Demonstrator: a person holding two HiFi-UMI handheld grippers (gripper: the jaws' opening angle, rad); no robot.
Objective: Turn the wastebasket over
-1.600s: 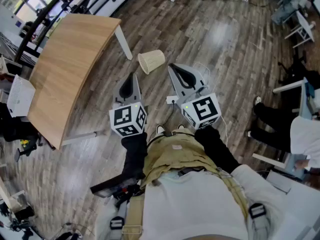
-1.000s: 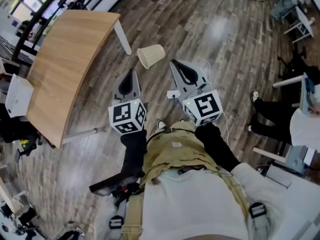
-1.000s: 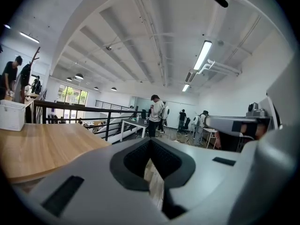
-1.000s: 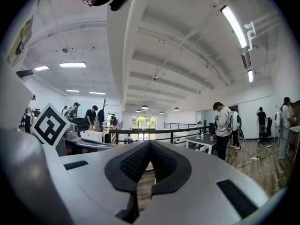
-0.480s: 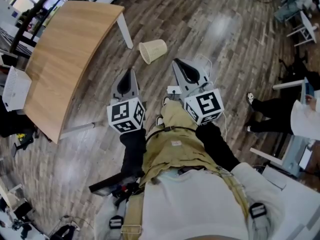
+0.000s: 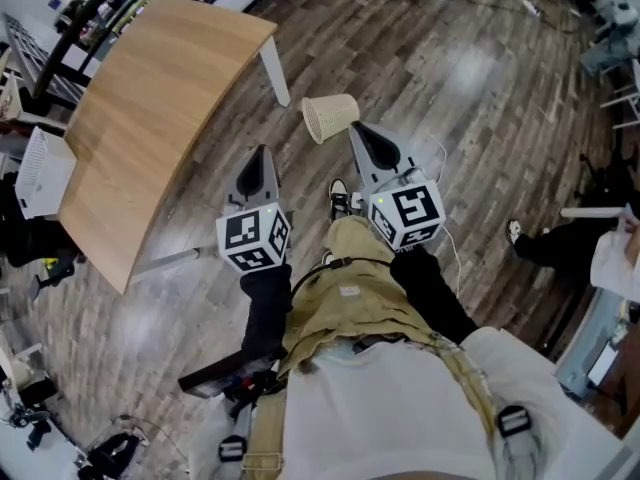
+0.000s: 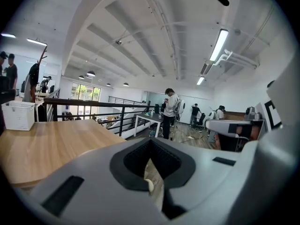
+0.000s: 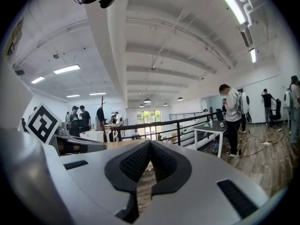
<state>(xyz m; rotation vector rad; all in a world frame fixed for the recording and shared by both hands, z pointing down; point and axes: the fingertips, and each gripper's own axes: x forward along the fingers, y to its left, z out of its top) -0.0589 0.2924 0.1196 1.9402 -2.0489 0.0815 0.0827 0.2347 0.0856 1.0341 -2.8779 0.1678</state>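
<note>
I'm at the approach step: the wastebasket (image 6: 331, 117) lies on its side on the floor just beyond my right gripper (image 6: 357, 131), and both it and the left gripper (image 6: 258, 154) are pinched closed on nothing, so next I'd probably open 1 and go for the rim.

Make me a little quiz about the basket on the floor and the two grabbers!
1. True or false: the wastebasket stands upright.
2. Which gripper's tip is nearer the wastebasket? A: left gripper. B: right gripper.
3. Fill in: the wastebasket lies on the ____, close to a table leg.
Key: 1 false, it lies on its side. 2 B. 3 floor.
</note>
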